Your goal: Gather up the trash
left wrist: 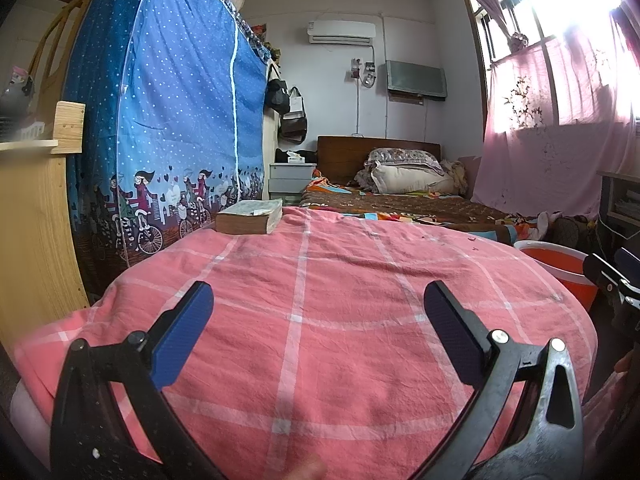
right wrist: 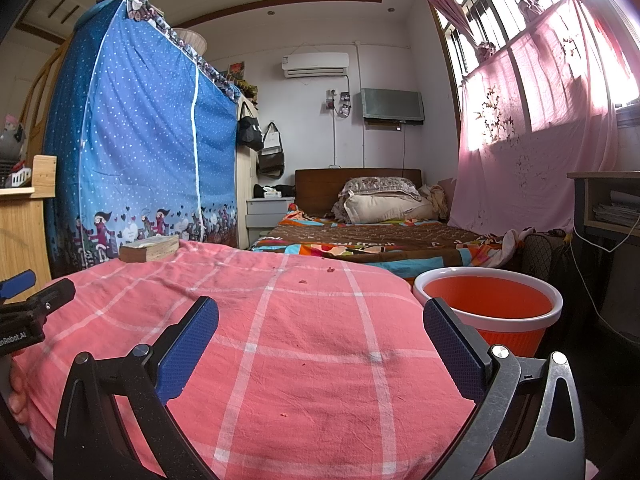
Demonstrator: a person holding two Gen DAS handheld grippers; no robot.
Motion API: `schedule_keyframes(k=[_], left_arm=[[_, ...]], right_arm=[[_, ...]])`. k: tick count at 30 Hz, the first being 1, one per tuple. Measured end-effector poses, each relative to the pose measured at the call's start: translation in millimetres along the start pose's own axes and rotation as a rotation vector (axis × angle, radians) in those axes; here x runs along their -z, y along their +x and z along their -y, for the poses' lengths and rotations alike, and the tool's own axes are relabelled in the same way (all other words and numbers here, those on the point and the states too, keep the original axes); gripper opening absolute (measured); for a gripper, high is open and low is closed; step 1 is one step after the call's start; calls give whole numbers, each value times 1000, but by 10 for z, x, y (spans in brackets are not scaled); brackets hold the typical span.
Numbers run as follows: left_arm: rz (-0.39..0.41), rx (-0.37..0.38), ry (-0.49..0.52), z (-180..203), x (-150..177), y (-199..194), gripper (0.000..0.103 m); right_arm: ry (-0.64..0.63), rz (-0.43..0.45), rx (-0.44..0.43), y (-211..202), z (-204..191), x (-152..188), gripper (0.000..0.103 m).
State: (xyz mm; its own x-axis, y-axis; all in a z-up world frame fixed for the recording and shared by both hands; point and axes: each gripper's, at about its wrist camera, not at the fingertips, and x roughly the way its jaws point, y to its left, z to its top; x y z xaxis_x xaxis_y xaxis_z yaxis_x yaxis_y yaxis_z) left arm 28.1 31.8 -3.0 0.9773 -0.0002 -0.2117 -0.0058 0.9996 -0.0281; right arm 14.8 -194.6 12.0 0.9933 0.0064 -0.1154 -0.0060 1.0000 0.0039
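Pink checked cloth [right wrist: 280, 320] under both wide-spread, empty grippers, left gripper [left wrist: 318, 312] and right gripper [right wrist: 320, 328].

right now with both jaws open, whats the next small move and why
Probably ease the right gripper forward toward the small dark scraps on the pink checked cloth. Both grippers are empty, and the orange bin stands just to its right.
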Motion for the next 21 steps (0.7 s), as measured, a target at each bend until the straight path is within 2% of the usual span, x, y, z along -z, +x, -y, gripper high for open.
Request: schedule_keyframes(k=[21], left_arm=[[-16, 15, 21, 19, 27, 16, 103]], right_arm=[[1, -2, 1, 1, -9, -11, 103]])
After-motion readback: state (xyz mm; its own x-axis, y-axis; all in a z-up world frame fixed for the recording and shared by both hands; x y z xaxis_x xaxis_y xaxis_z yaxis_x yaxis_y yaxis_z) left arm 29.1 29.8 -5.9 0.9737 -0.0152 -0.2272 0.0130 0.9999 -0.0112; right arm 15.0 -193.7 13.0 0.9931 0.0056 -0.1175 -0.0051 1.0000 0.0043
